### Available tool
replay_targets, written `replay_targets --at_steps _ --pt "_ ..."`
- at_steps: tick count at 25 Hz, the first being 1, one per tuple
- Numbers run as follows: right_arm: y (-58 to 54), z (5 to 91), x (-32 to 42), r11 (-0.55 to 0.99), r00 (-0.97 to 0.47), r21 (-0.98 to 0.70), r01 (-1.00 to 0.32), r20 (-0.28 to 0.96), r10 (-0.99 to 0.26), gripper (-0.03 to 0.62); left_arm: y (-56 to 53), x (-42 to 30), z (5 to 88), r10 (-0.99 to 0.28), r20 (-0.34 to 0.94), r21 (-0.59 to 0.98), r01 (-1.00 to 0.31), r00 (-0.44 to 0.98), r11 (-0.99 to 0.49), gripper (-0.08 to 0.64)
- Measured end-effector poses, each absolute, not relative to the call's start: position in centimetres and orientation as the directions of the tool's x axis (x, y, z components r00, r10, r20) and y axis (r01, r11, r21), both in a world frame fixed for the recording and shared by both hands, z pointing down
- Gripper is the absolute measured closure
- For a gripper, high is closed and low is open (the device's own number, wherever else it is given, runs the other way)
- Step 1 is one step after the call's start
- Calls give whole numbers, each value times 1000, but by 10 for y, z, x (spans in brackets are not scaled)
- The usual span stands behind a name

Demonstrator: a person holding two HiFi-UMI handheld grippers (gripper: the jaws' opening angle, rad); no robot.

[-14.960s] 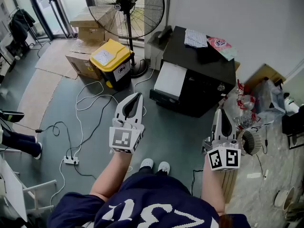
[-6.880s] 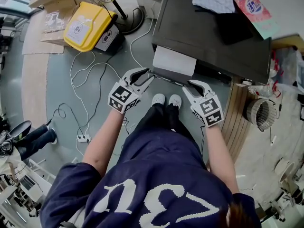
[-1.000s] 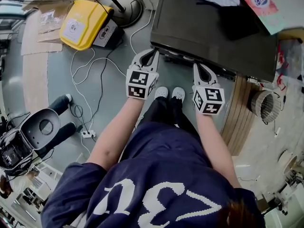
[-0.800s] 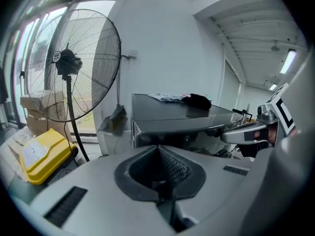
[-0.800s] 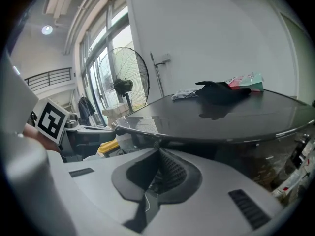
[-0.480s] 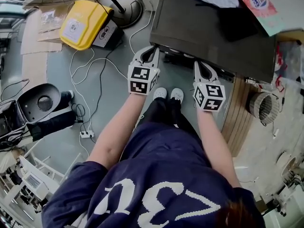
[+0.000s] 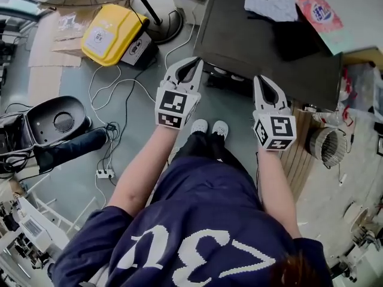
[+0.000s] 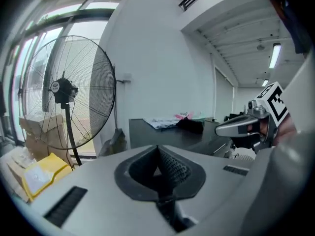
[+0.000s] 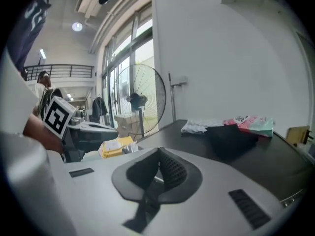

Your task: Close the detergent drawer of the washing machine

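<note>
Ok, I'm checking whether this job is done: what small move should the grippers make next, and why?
Probably pull back from the washing machine. No drawer shows sticking out of its front, and the left gripper and right gripper are both shut and empty.

The washing machine (image 7: pixel 251 37) is black, the bin lid (image 7: pixel 108 31) yellow (shirt (image 7: pixel 197 214) navy).

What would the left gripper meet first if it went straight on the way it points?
The left gripper would probably meet the washing machine, at the front corner nearest it; depth is unclear.
</note>
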State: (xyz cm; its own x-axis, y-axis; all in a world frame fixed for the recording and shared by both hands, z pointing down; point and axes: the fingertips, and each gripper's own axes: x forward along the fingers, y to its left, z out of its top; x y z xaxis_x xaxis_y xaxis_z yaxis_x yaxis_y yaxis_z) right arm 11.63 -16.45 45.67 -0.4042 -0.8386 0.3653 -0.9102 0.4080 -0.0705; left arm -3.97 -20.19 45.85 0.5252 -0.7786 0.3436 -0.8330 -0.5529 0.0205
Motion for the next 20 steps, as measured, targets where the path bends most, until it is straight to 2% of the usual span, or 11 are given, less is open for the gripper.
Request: replay_targets --at_steps 3,10,20 --pt "-170 412 126 386 -398 -99 -917 268 -878 577 -199 -45 427 -802 294 16 -842 519 -539 540" --pt "-169 310 138 348 -348 -16 -937 75 -934 578 -189 -63 352 -862 176 6 -876 476 -483 540" --pt "-143 234 129 386 -386 6 -922 -50 -921 578 -169 -64 284 -878 71 -39 -878 474 -477 540"
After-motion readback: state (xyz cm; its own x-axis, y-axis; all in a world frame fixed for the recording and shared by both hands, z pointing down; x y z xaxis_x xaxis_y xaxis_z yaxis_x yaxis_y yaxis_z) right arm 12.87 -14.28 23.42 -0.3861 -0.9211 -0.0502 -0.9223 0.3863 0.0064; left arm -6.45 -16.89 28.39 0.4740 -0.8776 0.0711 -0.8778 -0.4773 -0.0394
